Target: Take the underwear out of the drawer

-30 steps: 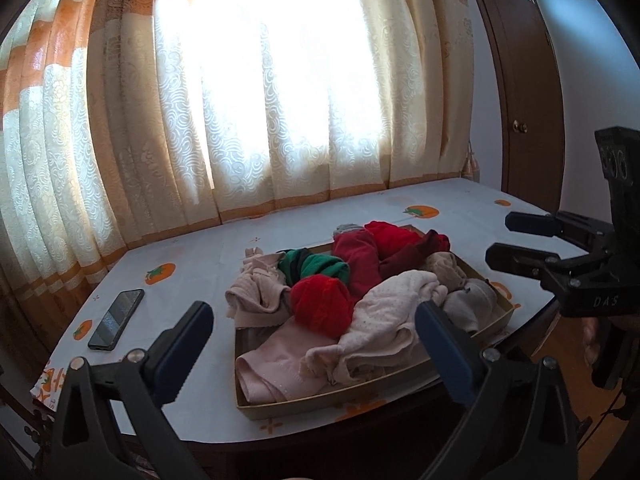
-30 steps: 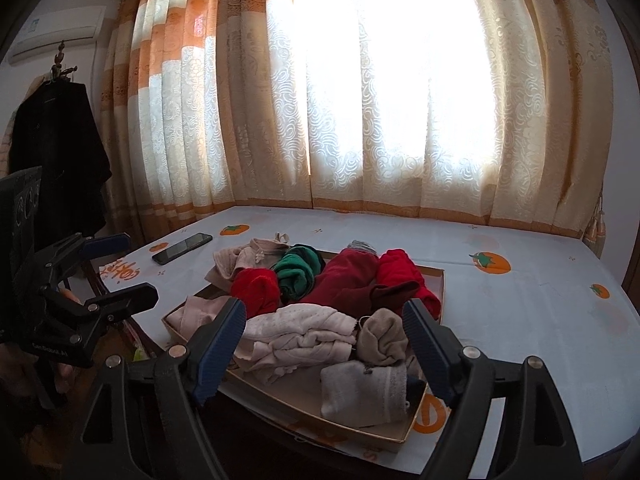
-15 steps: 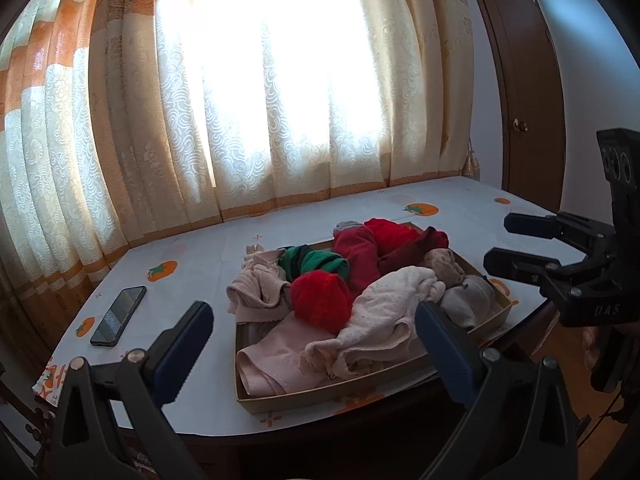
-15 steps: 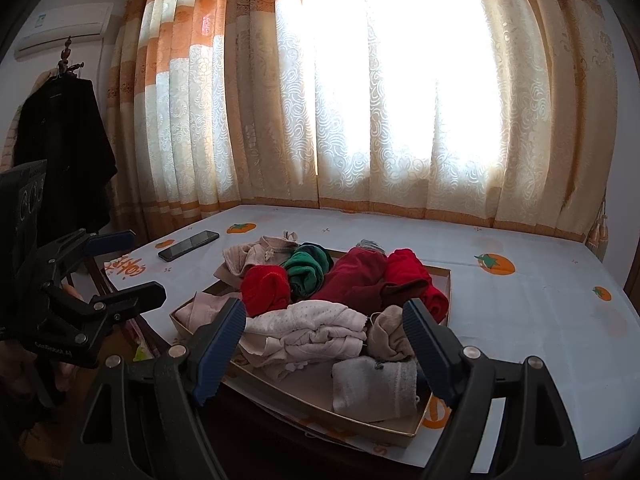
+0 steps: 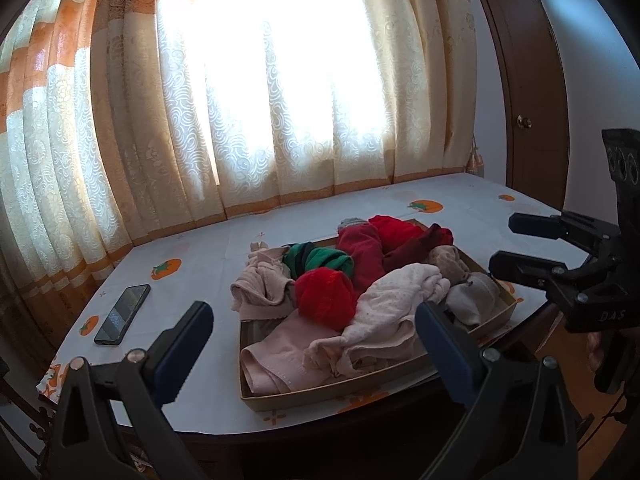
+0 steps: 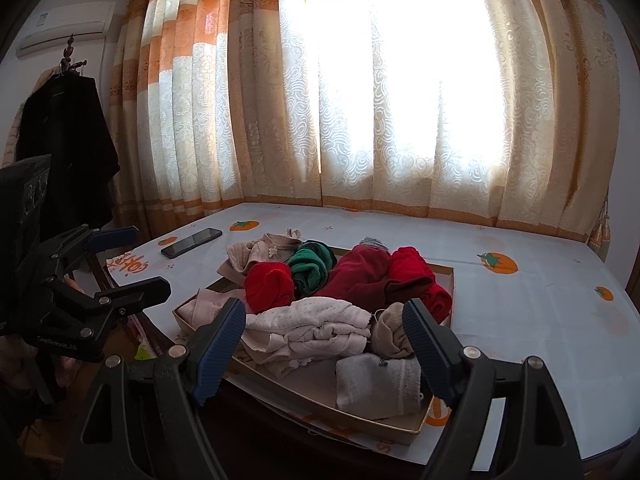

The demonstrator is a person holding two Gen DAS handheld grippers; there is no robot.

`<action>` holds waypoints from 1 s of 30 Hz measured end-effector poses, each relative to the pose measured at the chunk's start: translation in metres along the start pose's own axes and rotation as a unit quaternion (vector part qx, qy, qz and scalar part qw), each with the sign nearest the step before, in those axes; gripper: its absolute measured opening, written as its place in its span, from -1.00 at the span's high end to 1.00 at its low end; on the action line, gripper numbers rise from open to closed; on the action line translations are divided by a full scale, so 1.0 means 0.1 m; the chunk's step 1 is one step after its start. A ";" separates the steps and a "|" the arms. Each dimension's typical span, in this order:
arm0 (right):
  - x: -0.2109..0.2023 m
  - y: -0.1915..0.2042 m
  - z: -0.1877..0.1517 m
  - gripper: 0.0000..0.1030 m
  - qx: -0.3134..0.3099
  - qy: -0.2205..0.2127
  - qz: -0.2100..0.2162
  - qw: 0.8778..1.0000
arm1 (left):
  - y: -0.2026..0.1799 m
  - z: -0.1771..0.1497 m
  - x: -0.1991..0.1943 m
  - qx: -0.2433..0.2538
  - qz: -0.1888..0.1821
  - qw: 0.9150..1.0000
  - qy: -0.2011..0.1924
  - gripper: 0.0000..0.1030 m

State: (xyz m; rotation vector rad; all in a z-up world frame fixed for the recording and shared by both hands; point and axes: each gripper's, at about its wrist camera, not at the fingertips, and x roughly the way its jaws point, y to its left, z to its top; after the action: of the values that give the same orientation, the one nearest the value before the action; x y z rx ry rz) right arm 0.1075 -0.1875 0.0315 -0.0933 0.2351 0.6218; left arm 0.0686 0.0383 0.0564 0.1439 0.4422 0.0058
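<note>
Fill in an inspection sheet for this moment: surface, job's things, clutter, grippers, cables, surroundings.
Surface: table under a white cloth printed with orange fruit.
Job's things: shallow drawer on the table, heaped with underwear: red bundle, green piece, cream piece, grey piece. None taken out yet.
Clutter: phone lying left of the drawer.
Grippers: left gripper and right gripper, jaws wide apart, both empty, short of the drawer.
Cables: nothing seen.
Surroundings: sunlit curtains, wooden door, dark coat, air conditioner.
</note>
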 end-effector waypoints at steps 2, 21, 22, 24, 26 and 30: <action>0.00 0.01 0.00 -0.60 0.000 0.001 0.001 1.000 | 0.01 0.00 0.01 0.000 0.001 1.000 0.001 -0.99; 0.01 0.01 0.01 -0.60 0.000 0.002 0.001 1.000 | 0.01 0.00 0.04 -0.003 0.000 1.000 0.006 -0.99; 0.01 0.01 0.01 -0.60 0.000 0.002 0.002 1.000 | 0.01 0.01 0.04 -0.003 0.000 1.000 0.006 -0.99; 0.01 0.01 0.00 -0.60 0.000 0.003 0.002 1.000 | 0.01 0.00 0.03 -0.003 0.000 1.000 0.007 -0.99; 0.02 0.01 0.00 -0.60 -0.001 0.004 0.002 1.000 | 0.01 0.01 0.04 -0.003 0.000 1.000 0.006 -0.99; 0.03 0.01 0.01 -0.60 0.000 0.005 0.004 1.000 | 0.01 0.00 0.05 -0.003 -0.002 1.000 0.008 -0.99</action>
State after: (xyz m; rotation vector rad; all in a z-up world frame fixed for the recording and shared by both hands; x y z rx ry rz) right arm 0.1097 -0.1852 0.0313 -0.0964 0.2453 0.6296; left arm 0.0727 0.0394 0.0544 0.1374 0.4576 0.0045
